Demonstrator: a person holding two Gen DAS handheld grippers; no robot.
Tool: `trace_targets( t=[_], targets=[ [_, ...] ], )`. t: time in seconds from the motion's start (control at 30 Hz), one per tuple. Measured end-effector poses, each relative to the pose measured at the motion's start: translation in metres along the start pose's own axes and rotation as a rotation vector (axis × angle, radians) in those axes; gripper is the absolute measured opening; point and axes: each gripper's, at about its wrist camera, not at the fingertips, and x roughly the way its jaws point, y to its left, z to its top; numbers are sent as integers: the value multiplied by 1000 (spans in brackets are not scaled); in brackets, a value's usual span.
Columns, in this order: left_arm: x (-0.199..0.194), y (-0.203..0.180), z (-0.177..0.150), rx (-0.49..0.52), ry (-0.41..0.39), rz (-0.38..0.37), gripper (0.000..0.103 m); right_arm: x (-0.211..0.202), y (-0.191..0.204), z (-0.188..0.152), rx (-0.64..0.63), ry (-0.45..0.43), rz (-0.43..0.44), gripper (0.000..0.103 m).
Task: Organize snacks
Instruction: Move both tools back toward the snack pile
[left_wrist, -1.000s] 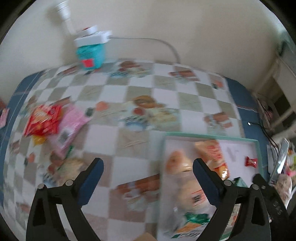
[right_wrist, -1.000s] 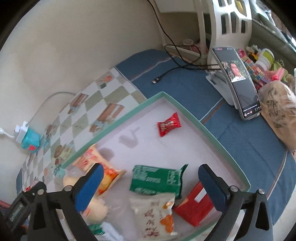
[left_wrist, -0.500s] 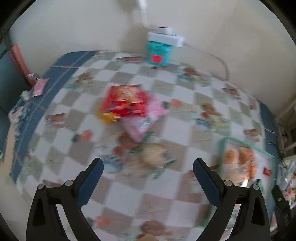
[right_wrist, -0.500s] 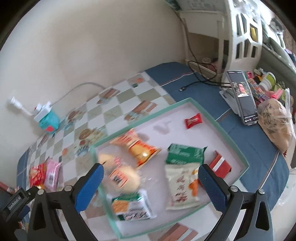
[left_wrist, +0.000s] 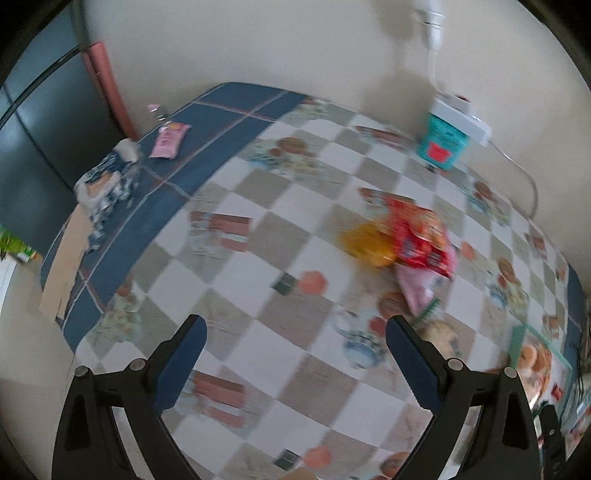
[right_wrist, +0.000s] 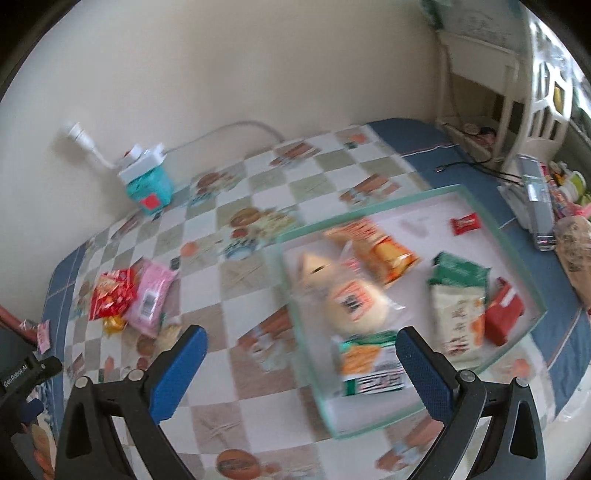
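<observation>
Both tongs are spread apart and empty. The left tongs hang over the bench near the loose snack packets, seemingly seeking the next one; the right tongs hover by the tray already holding several. Next comes lowering onto the red packet.

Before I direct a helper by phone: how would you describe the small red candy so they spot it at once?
Find the green-rimmed tray on the checked tablecloth. The small red candy lies alone near its far right corner, apart from the bigger packets, and is the smallest thing inside.
</observation>
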Motion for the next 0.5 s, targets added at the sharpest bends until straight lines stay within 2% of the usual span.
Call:
trace_targets(
  t=[0.33,0.5],
  targets=[
    [25,61,13,-121,41,61,98,19,54,-16,-59,53,66,103],
    [33,76,14,-177,59,70,98,31,66,-16,-83,70,47,103]
  ],
)
